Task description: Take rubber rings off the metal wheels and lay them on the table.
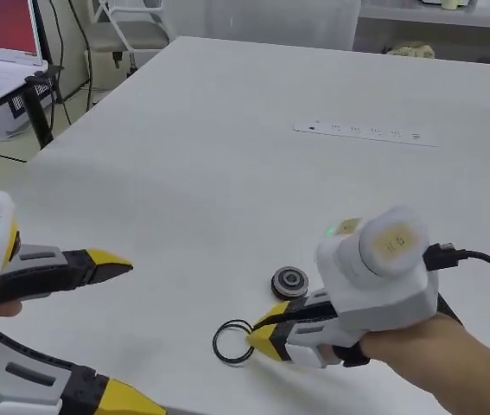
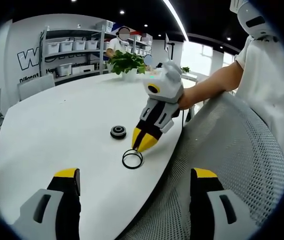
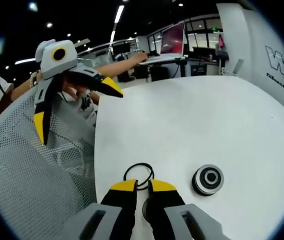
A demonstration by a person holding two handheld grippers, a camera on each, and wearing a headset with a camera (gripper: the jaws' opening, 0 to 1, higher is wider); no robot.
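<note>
Laying rubber ring [image 1: 215,341] on table [image 1: 227,173] judged in hand; it lies beside metal wheel [image 1: 289,282]. R gripper [image 3: 143,187] jaws nearly together at ring edge, pinch cannot be told; L gripper [image 2: 135,175] spread. Release advised flat, clear of wheel.

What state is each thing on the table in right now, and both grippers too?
rubber ring: off the wheel, flat on the table, near edge in the right gripper's jaws.
metal wheel: lying flat beside the rubber ring, not touching it.
right gripper: shut on the rubber ring, tips down at the table.
left gripper: open, jaws wide apart, holding nothing.
</note>
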